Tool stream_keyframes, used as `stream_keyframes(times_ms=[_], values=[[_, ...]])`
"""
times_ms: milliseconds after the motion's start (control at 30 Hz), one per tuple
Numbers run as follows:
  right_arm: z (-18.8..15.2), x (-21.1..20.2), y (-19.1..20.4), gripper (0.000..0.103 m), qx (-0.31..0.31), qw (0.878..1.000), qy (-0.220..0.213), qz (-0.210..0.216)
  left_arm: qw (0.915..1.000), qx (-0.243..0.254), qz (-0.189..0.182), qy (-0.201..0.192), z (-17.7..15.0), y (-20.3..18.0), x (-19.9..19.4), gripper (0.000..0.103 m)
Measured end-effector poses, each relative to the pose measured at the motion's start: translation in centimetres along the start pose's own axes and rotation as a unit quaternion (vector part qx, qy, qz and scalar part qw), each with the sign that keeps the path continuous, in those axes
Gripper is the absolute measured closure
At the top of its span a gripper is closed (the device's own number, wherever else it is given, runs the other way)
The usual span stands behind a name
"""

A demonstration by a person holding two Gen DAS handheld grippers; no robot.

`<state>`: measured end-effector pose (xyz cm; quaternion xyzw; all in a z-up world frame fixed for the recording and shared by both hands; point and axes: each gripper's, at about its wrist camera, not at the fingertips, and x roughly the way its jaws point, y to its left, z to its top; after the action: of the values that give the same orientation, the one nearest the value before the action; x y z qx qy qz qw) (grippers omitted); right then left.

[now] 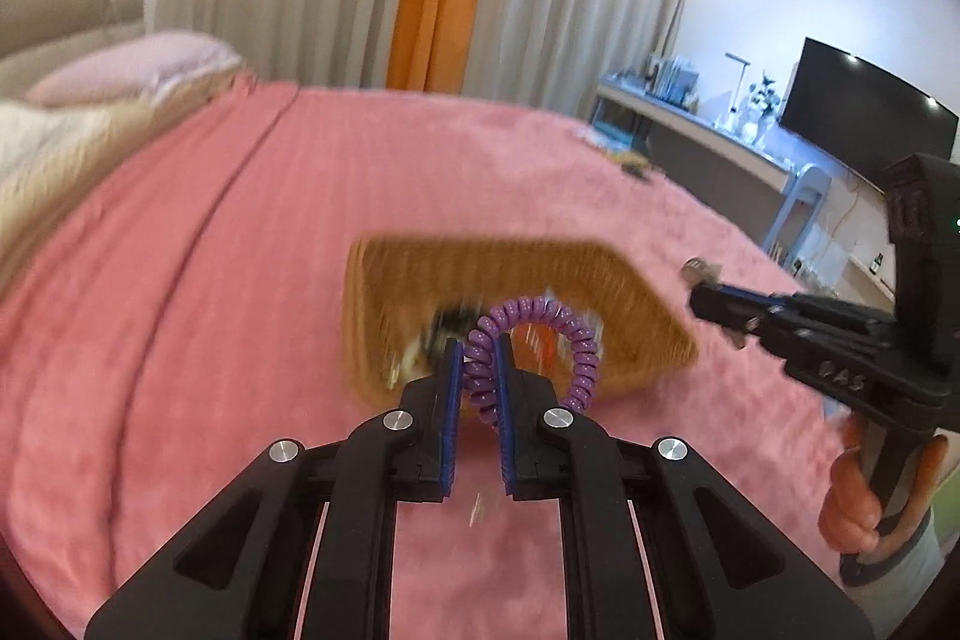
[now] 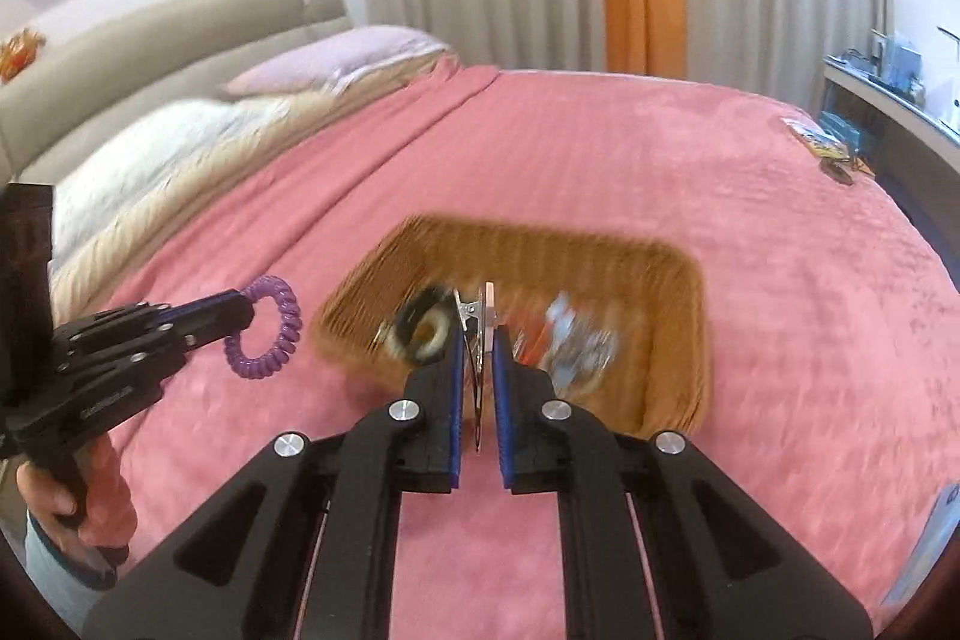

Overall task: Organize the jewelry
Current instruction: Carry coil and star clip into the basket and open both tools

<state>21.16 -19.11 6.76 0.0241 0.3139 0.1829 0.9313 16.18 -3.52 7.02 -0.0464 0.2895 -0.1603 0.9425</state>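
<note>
On our left, the left gripper (image 1: pixel 480 376) is clamped on a purple coil hair tie (image 1: pixel 540 334), whose loop hangs free above the pink bedspread (image 1: pixel 180 280), just short of the woven basket (image 2: pixel 522 244); from the right wrist view it sits beside the basket's near-left corner, not yet over it. Moving right, the basket lies on the bed and already holds several pieces, blurred: a dark and pale ring-shaped item (image 2: pixel 420 328) toward its left side, and a jumble of orange and silvery-blue things (image 2: pixel 570 340) toward its right. We cannot tell them apart further. Our right gripper (image 2: pixel 477 370) is closed on a thin metal hair clip (image 2: pixel 478 316), held edge-on over the basket's near wall. We judge the sorting well underway: some pieces are in, two are in hand and still to be dropped. At the far right edge of the bed a few small items (image 2: pixel 822 148) lie uncollected.
</note>
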Motion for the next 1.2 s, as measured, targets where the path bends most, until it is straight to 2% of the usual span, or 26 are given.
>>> stream_keyframes(times_ms=[100, 233, 433, 633, 767, 867, 933, 1000, 1133, 1200], values=[[2.2, 1.4, -2.0, 0.095, 0.022, 1.000, 0.006, 0.001, 0.9999, 0.000, -0.008, -0.007, 2.2, -1.2, 2.0, 0.094], [3.7, 5.3, -5.2, 0.096, 0.058, 0.998, 0.039, 0.007, 0.9999, 0.000, -0.010, 0.001, 4.0, -2.5, 6.2, 0.094], [3.2, 10.7, -8.0, 0.095, 0.073, 0.993, 0.092, -0.012, 0.9988, 0.006, -0.002, 0.049, 3.0, -3.3, 12.5, 0.094], [1.9, 13.8, -8.4, 0.095, 0.070, 0.988, 0.134, -0.032, 0.9964, 0.018, 0.008, 0.082, 1.4, -3.2, 15.2, 0.094], [1.3, 14.6, -8.3, 0.095, 0.064, 0.986, 0.146, -0.043, 0.9957, 0.023, 0.007, 0.090, 1.2, -3.3, 15.5, 0.093], [1.5, 14.6, -8.6, 0.093, 0.074, 0.985, 0.151, -0.040, 0.9963, 0.022, 0.003, 0.083, 1.3, -3.2, 14.9, 0.081], [1.8, 14.0, -8.9, 0.085, 0.078, 0.986, 0.144, -0.034, 0.9972, 0.023, -0.002, 0.071, 1.5, -3.1, 13.6, 0.074], [2.1, 12.4, -8.9, 0.075, 0.078, 0.989, 0.125, -0.032, 0.9982, 0.023, -0.004, 0.056, 1.9, -3.2, 12.1, 0.060], [2.5, 9.0, -8.4, 0.067, 0.081, 0.992, 0.092, -0.018, 0.9996, 0.023, -0.005, 0.016, 2.7, -3.1, 7.8, 0.056], [2.6, 6.9, -7.6, 0.059, 0.073, 0.995, 0.072, -0.018, 0.9997, 0.025, 0.002, -0.003, 3.0, -3.3, 5.8, 0.045]])
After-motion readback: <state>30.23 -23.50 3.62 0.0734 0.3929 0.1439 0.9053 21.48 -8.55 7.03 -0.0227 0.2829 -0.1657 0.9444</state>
